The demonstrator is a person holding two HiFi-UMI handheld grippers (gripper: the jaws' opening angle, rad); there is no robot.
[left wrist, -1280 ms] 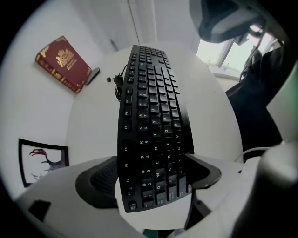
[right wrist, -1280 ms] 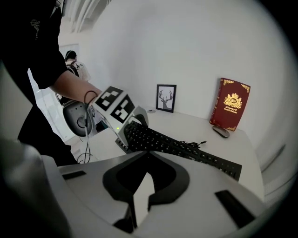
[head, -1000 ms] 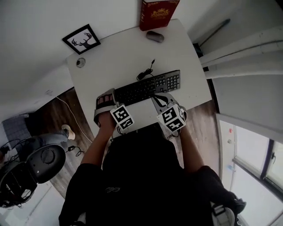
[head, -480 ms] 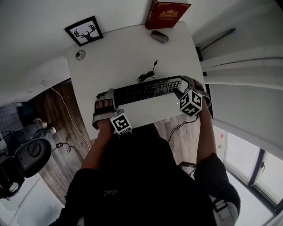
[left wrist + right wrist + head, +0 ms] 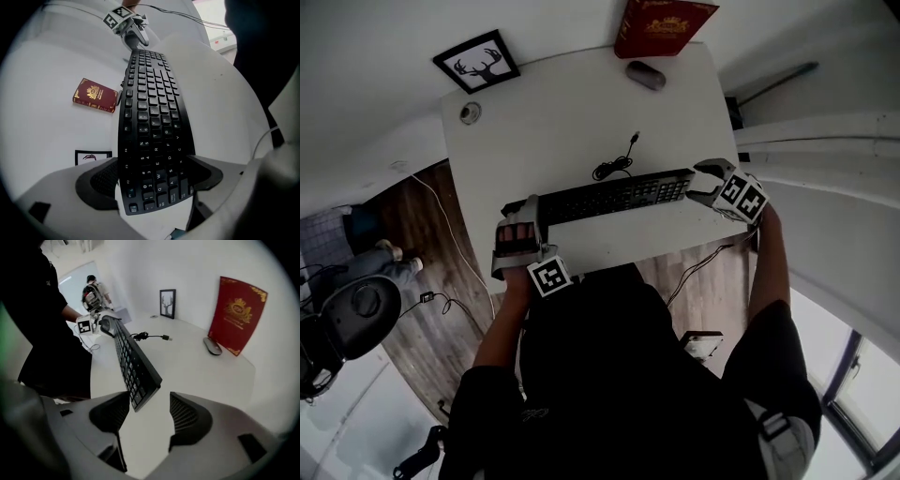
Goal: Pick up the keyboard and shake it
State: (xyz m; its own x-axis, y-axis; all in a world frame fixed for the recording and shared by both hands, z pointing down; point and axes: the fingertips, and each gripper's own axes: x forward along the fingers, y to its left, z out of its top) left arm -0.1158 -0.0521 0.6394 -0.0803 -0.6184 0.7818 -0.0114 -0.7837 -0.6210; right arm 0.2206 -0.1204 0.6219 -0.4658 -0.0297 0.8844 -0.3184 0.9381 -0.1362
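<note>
The black keyboard (image 5: 609,197) lies across the near part of the white table (image 5: 562,112), its cable (image 5: 614,164) coiled behind it. My left gripper (image 5: 520,232) is shut on the keyboard's left end; in the left gripper view the keyboard (image 5: 152,122) runs away from between the two pads (image 5: 101,180). My right gripper (image 5: 703,183) is at the keyboard's right end. Its jaws have just been opening and stand wide, and the keyboard's end (image 5: 140,376) sits just at their mouth (image 5: 149,411), touching neither pad.
A red book (image 5: 664,26) stands at the table's far edge with a grey mouse (image 5: 646,75) in front of it. A framed deer picture (image 5: 476,62) and a small round object (image 5: 470,113) are at the far left. An office chair (image 5: 347,319) stands on the floor at left.
My right gripper has swung from the keyboard's near middle to its right end, and its jaws have opened. The left gripper has stayed on the left end.
</note>
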